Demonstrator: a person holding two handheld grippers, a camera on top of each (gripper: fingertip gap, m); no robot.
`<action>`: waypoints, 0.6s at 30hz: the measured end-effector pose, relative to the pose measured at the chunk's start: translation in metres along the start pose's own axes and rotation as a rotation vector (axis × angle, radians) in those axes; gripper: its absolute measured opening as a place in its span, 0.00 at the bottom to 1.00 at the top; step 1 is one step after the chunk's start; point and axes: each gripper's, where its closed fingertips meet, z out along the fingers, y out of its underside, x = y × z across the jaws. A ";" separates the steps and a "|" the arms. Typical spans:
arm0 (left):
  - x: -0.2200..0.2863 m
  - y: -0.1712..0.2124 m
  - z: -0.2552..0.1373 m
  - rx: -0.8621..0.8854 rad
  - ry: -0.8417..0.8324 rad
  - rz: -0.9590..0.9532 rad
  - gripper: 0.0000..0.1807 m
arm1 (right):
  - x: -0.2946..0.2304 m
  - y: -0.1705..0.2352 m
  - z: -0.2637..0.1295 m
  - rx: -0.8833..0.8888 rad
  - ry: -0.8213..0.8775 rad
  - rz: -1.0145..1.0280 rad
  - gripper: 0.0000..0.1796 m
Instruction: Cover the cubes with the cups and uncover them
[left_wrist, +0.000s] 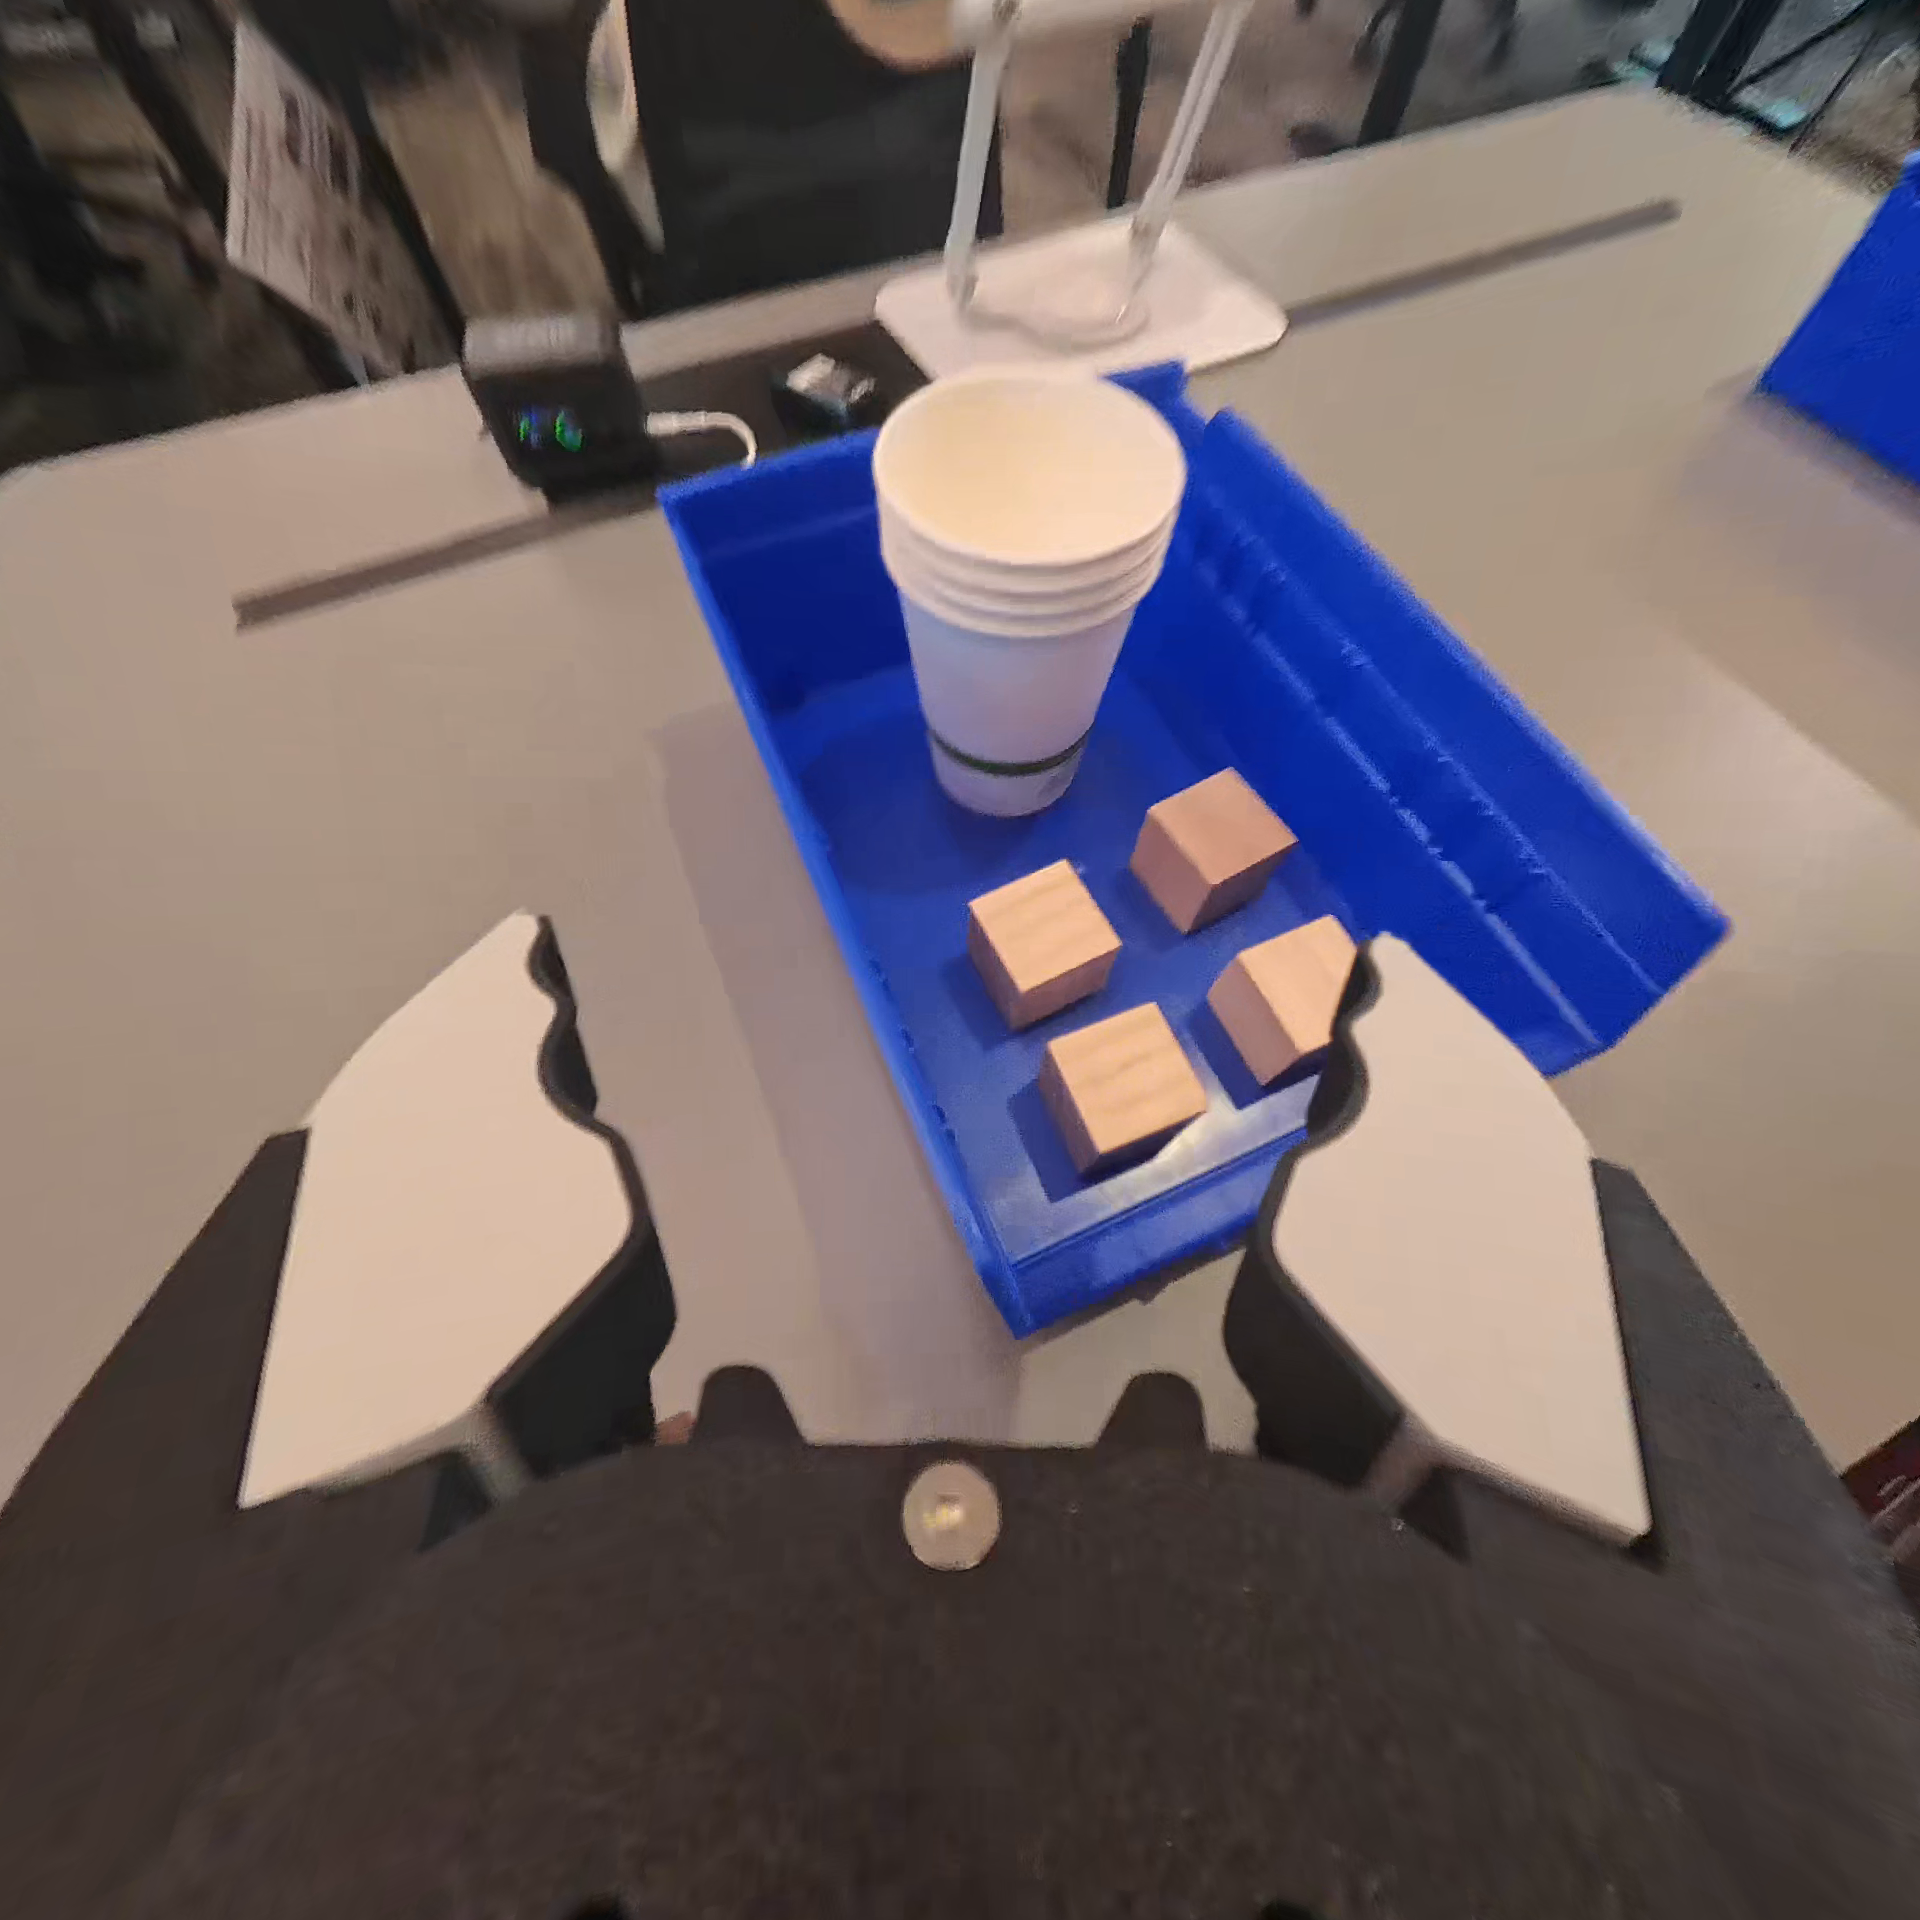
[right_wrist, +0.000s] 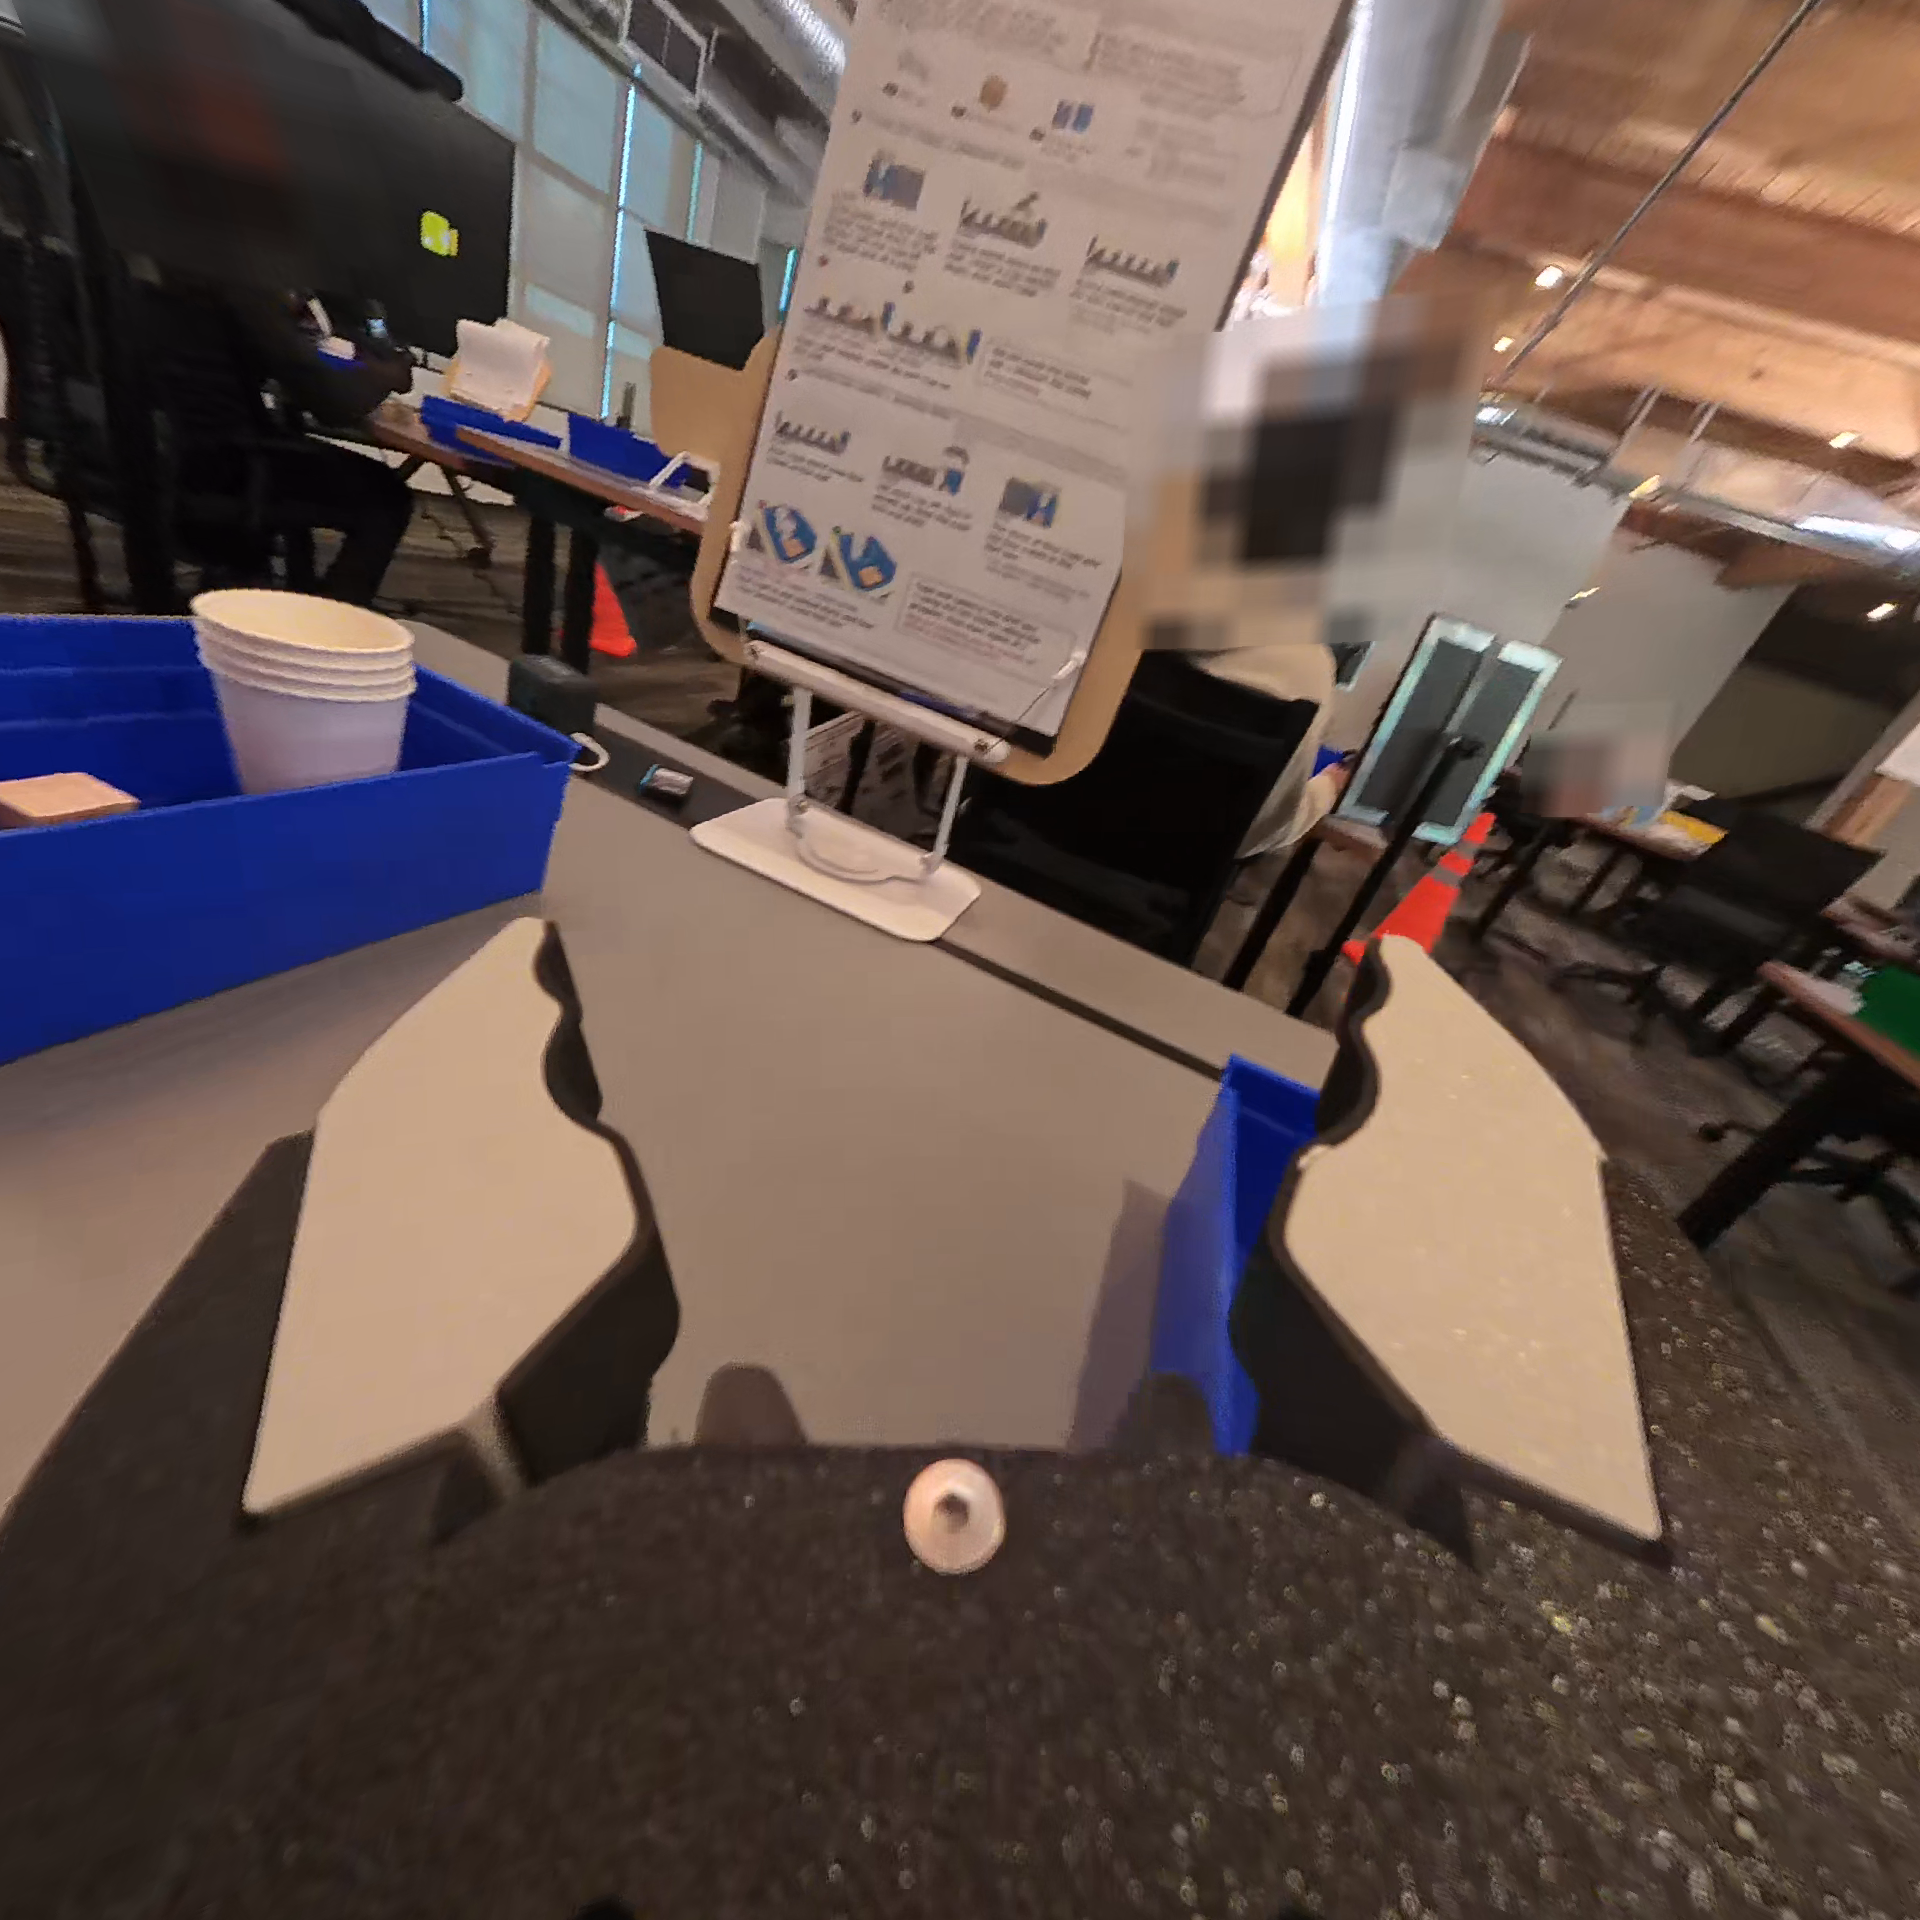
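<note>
On the grey table (left_wrist: 312, 727) nothing is covered yet: my cups (left_wrist: 1023, 582) stand nested at the bin's (left_wrist: 1455, 790) far end, four cubes (left_wrist: 1042, 940) bare at its near end, both grippers (left_wrist: 951, 1039) (right_wrist: 956, 1049) gaping empty.

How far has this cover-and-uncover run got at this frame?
Nothing looks done: four wooden cubes lie bare in the blue bin, beside the nested stack of cups. In hand: nothing; the left gripper and right gripper are open and empty. Left: separating cups, covering, uncovering.
</note>
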 end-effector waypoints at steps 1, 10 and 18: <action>-0.004 0.002 0.007 -0.031 -0.004 -0.015 0.74 | -0.007 0.004 0.002 -0.017 -0.023 0.027 0.75; -0.025 0.034 0.047 -0.296 0.011 -0.165 0.65 | -0.048 0.020 0.033 -0.127 -0.158 0.168 0.68; -0.032 0.057 0.063 -0.429 -0.004 -0.218 0.60 | -0.082 0.028 0.054 -0.241 -0.283 0.097 0.65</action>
